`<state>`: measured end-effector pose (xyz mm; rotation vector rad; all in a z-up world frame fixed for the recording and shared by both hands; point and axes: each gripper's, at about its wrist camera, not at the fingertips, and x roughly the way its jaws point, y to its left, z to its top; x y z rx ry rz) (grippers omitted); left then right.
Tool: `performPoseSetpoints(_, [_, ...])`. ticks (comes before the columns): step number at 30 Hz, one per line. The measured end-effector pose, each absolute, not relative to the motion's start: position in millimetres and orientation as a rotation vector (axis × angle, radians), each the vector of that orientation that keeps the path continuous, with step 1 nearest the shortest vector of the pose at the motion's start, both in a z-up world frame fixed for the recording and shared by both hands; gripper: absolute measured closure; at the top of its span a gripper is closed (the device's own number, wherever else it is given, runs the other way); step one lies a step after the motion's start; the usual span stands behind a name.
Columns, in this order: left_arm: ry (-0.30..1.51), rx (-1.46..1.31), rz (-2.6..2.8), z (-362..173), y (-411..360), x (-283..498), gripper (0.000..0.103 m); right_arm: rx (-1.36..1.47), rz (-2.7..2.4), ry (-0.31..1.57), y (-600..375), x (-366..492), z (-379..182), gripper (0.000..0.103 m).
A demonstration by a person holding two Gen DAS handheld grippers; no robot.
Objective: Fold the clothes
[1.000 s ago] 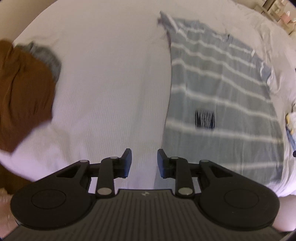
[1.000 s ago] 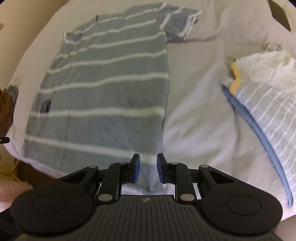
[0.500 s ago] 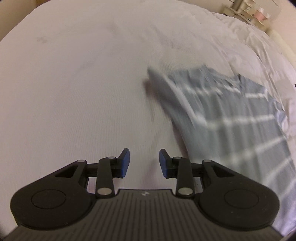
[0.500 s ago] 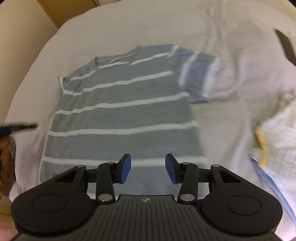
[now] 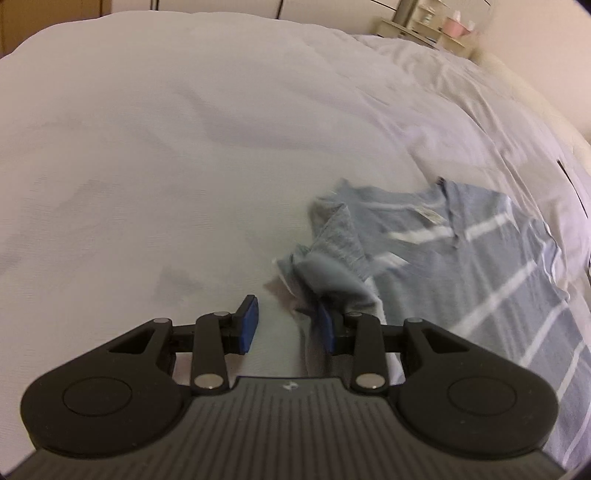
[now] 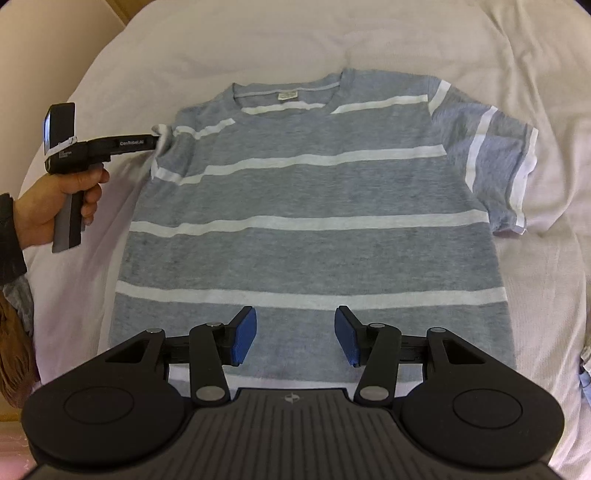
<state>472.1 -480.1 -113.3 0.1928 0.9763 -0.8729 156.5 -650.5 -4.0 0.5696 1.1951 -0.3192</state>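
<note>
A grey T-shirt with white stripes [image 6: 314,192] lies flat, front up, on the white bed [image 6: 258,37], collar away from me. Its right sleeve [image 6: 495,162] is spread out. Its left sleeve [image 5: 332,243] is bunched up. My left gripper [image 5: 286,325] is open at that sleeve; cloth lies over its right finger and between the jaws. It also shows in the right wrist view [image 6: 155,142], its tip touching the sleeve. My right gripper [image 6: 293,336] is open and empty above the shirt's lower part.
A brown garment [image 6: 14,350] lies at the bed's left edge. A pale garment edge [image 6: 585,365] shows at the far right. A shelf with small items [image 5: 436,26] stands beyond the bed. Bare sheet spreads left of the shirt.
My left gripper has moved forward to the shirt's left sleeve and opened wider around it. My right gripper has opened wide and come over the shirt's middle bottom.
</note>
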Motion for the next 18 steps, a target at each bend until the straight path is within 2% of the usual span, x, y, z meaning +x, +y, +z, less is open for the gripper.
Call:
performPoseSetpoints(1, [0.978,0.196,-0.883,-113,-483,466,0.079,0.570,-0.313,1.195,-654,160,-5,0.053])
performPoseSetpoints(2, [0.989,0.185,-0.899,-111,-483,463,0.094,0.570,-0.306,1.195,-657,164,-5,0.053])
performPoseSetpoints(3, [0.999,0.174,-0.915,-109,-483,459,0.100,0.568,-0.295,1.193,-660,169,-6,0.053])
performPoseSetpoints(11, [0.931,0.144,-0.851,-70,-449,460,0.103,0.555,-0.188,1.163,-681,206,-8,0.053])
performPoseSetpoints(16, [0.867,0.225,-0.540,-43,-400,484,0.103,0.565,-0.194,1.141,-688,206,-7,0.053])
performPoseSetpoints(18, [0.894,0.225,-0.424,-45,-380,493,0.103,0.574,-0.204,1.131,-690,201,-7,0.053])
